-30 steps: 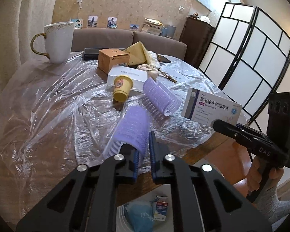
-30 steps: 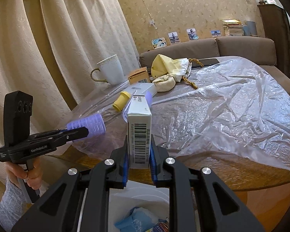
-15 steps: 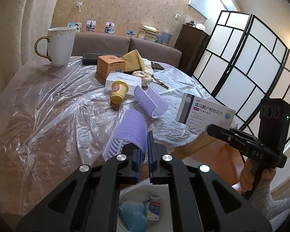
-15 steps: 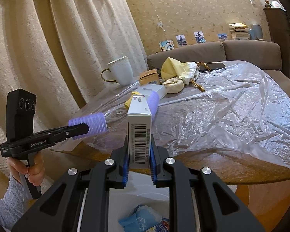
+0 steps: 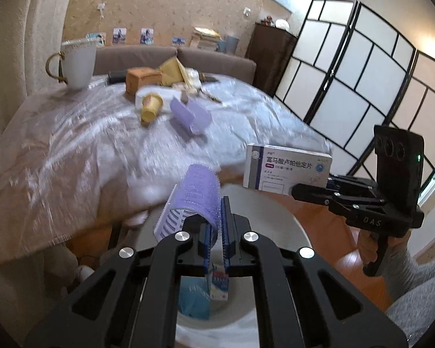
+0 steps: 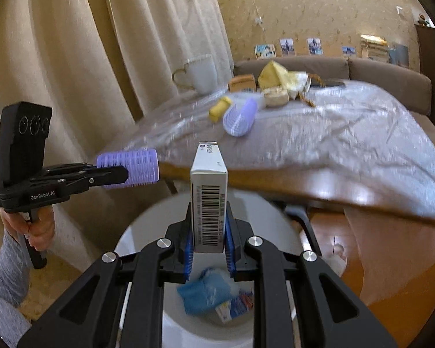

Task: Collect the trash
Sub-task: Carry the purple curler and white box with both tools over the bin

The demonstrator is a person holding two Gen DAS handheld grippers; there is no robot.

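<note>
My left gripper [image 5: 216, 237] is shut on a purple hair roller [image 5: 195, 197] and holds it over a white trash bin [image 5: 287, 232]. My right gripper [image 6: 208, 242] is shut on a white medicine box [image 6: 208, 200] and holds it upright over the same bin [image 6: 148, 226]. The bin holds a blue wad [image 6: 201, 293] and a small carton [image 6: 235, 308]. Each gripper shows in the other's view: the left one with the roller [image 6: 130, 168], the right one with the box [image 5: 287, 169].
A table covered in clear plastic sheet [image 5: 72, 150] stands behind the bin. On it lie a second purple roller [image 5: 190, 116], a yellow cup [image 5: 150, 107], an orange box [image 5: 140, 79], a white mug [image 5: 76, 63] and a yellow pouch [image 5: 171, 72]. A folding screen [image 5: 348, 87] stands at right.
Both grippers have pulled back off the table edge and dropped lower, carrying the roller and the box. The bin now lies directly beneath both of them.
</note>
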